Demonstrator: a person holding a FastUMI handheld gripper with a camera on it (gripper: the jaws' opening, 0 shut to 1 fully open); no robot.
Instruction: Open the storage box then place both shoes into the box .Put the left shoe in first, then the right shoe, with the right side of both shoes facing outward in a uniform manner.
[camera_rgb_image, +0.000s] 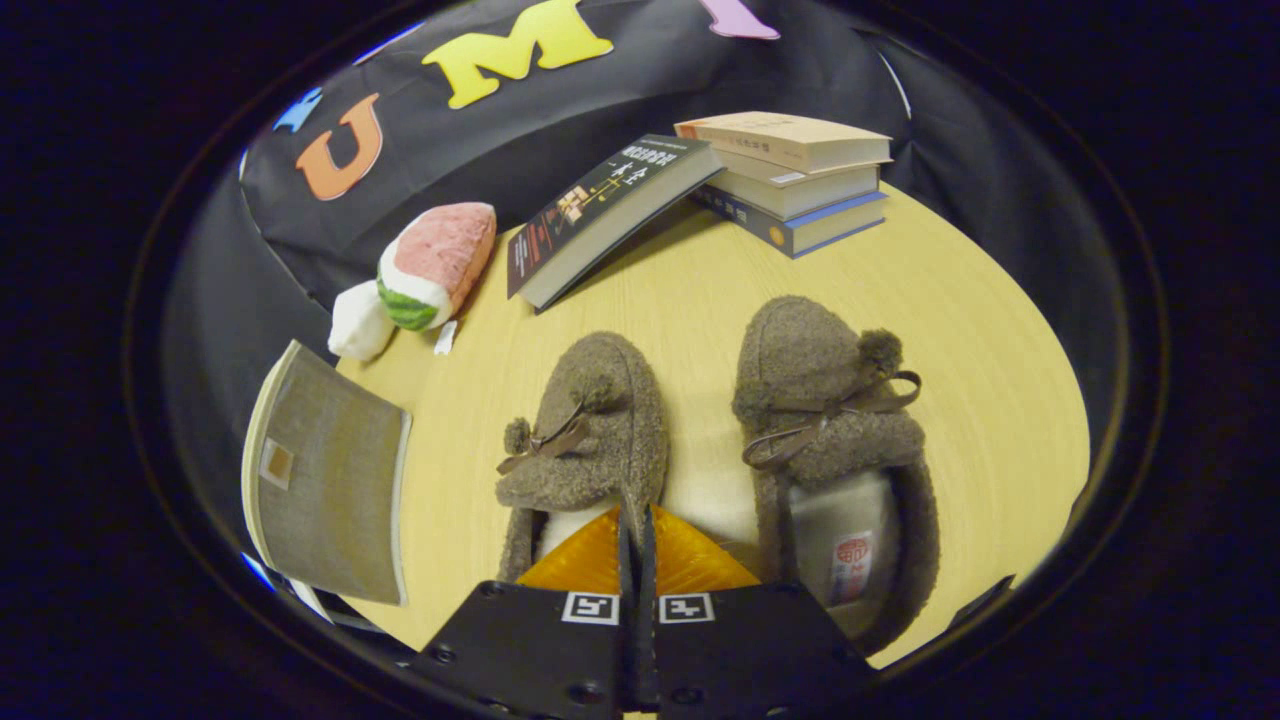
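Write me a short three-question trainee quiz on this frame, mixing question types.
1. True or false: the claw has its fingers pressed together with nothing held between them.
2. Multiple choice: what props up the tilted book? A) the plush toy B) the stack of books C) the storage box
3. Fill in: just ahead of the fingers, two fuzzy brown slippers, the left slipper and the right slipper, lie side by side on the ____ table.

Key: 1 true; 2 B; 3 wooden

shoes (700, 420) brown fleece | table (980, 330) pale wood | box (325, 480) grey
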